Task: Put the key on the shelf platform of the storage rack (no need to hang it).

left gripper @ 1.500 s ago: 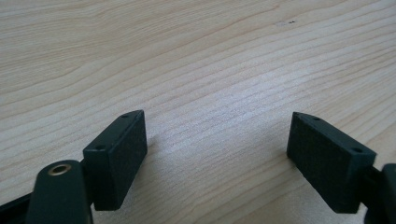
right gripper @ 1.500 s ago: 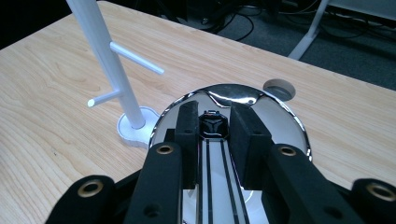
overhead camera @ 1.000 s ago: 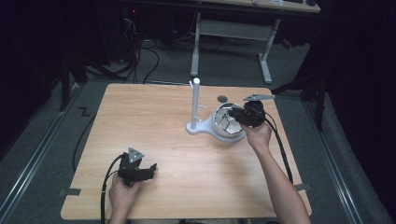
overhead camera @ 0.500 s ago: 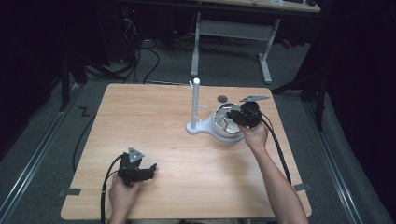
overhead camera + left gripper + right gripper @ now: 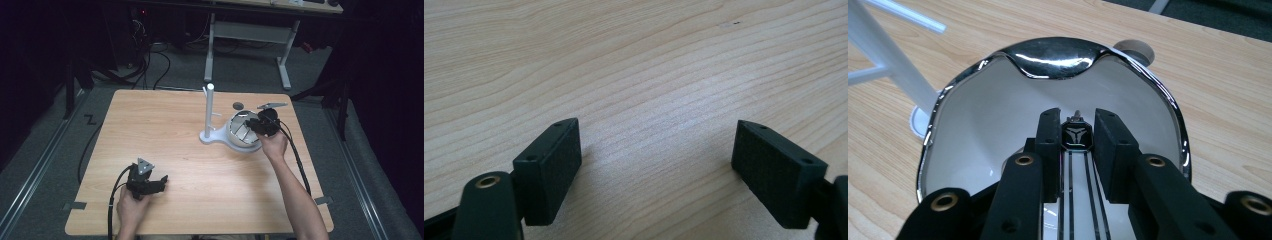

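Bowl (image 5: pixel 998 125): one, beneath right gripper (image 5: pixel 1076 131); jaws clenched on one flat black-striped utensil (image 5: pixel 1077 136), lower part hidden; left gripper (image 5: pixel 654 165) released over bare table (image 5: pixel 634 60).

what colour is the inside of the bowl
White, with a shiny chrome rim, clearest in the right gripper view: bowl.

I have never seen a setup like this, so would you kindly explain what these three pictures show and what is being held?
A person sits at a wooden table, holding a two-jaw tool in each hand. The high view looks down from above; the other two pictures come from cameras riding on each tool. The left tool rests near the table's front edge with its jaws apart, nothing between them. The right tool reaches into a white bowl with a shiny rim and is shut on a small black object with a Y-shaped emblem; what it is, I cannot tell. A white stand rises beside the bowl.
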Demonstrator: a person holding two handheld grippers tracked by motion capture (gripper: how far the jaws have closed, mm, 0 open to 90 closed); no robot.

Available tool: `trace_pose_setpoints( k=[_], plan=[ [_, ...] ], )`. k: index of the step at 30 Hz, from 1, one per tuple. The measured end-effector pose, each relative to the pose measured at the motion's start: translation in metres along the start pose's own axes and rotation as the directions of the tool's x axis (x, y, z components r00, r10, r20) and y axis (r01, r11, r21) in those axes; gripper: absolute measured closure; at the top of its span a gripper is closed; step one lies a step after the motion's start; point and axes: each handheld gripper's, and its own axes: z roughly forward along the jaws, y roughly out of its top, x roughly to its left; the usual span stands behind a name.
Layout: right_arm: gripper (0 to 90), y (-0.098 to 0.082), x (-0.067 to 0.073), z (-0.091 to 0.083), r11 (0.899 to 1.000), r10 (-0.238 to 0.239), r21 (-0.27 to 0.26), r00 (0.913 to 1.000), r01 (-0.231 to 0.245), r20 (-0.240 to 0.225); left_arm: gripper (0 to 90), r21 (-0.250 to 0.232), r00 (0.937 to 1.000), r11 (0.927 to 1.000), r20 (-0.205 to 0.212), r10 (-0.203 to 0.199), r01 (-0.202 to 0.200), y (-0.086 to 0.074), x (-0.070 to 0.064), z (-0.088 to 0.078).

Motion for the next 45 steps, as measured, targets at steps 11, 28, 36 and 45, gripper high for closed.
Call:
trace_pose_setpoints(
  k=[11,28,36,45],
  plan=[
    [65.9,0.0,0.0,-0.003,1.0,0.012,-0.014,0.9999,-0.012,0.008,20.3,0.0,1.0,1.0,0.0,0.0,0.0,0.0,0.0,0.0],
    [55.4,-0.002,-0.004,-0.028,0.999,0.004,-0.035,1.0,-0.004,-0.001,20.4,0.0,1.0,1.0,0.001,0.0,0.0,0.0,0.0,0.0],
    [57.0,-0.007,-0.008,-0.037,0.999,0.015,-0.034,0.9999,-0.015,-0.004,20.4,0.0,1.0,1.0,0.001,0.0,0.0,0.0,0.0,0.0],
    [56.2,-0.016,-0.015,-0.054,0.999,0.022,-0.041,0.9998,-0.022,-0.004,20.4,0.0,1.0,1.0,0.0,0.0,0.0,0.0,0.0,0.0]
  ],
)
